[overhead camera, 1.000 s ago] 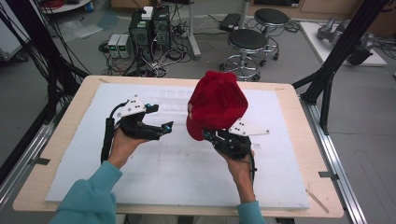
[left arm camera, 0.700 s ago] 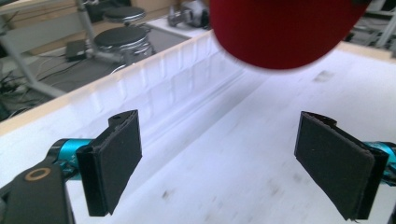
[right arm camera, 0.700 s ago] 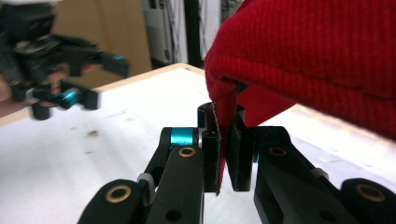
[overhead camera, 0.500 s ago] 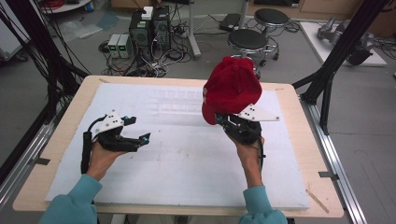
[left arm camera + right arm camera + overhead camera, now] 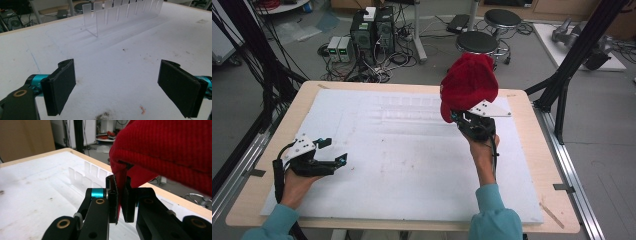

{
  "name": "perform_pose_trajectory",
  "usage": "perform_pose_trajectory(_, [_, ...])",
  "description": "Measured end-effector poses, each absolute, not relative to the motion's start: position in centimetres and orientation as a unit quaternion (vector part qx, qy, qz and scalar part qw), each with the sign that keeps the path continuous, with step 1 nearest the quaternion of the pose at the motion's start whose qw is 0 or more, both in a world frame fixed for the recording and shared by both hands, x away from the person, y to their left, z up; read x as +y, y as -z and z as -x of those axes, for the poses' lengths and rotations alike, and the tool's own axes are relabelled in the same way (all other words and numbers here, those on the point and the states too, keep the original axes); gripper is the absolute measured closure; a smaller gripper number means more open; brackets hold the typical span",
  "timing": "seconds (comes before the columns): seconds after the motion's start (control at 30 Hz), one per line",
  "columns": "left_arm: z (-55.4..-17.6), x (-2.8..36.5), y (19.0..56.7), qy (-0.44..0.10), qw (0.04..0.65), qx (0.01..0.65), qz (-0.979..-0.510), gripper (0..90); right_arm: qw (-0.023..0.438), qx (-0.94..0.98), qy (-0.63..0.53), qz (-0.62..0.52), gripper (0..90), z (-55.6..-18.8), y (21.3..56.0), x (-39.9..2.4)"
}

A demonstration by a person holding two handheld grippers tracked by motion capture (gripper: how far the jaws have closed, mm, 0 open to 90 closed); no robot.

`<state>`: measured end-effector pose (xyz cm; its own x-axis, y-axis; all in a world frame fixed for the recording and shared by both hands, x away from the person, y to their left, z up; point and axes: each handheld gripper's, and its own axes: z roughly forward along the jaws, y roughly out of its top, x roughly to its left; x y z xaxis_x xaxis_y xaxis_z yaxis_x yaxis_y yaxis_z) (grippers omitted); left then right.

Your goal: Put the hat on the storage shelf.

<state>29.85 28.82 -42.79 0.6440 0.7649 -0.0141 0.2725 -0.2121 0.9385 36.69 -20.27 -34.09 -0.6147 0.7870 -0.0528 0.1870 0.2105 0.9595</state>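
A red corduroy cap (image 5: 469, 82) hangs above the back right of the table, and my right gripper (image 5: 457, 117) is shut on its lower edge. In the right gripper view the two black pads pinch a fold of the cap (image 5: 170, 150), with my right gripper (image 5: 120, 182) pointing up. My left gripper (image 5: 334, 150) hovers low over the white mat (image 5: 412, 165) near the front left. It is open with nothing between its pads (image 5: 62, 87), and my left gripper (image 5: 117, 85) faces a clear slotted rack (image 5: 120, 13).
The clear acrylic rack (image 5: 404, 105) with upright dividers stands across the back of the mat, also in the right gripper view as the rack (image 5: 85, 173). Black frame posts flank the table; stools (image 5: 477, 42) and computer boxes (image 5: 372, 27) stand on the floor behind.
My left gripper has moved left, toward the front edge and lower. My right gripper has carried the red cap to the right and a little toward the back.
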Motion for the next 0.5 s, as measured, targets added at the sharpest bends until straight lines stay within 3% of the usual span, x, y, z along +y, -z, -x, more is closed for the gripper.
perform_pose_trajectory(0.5, [-27.9,31.1,44.7,-0.254,0.544,0.354,-0.717,15.1,0.287,0.736,-0.506,-0.347,85.8,-40.4,35.2,-19.7])
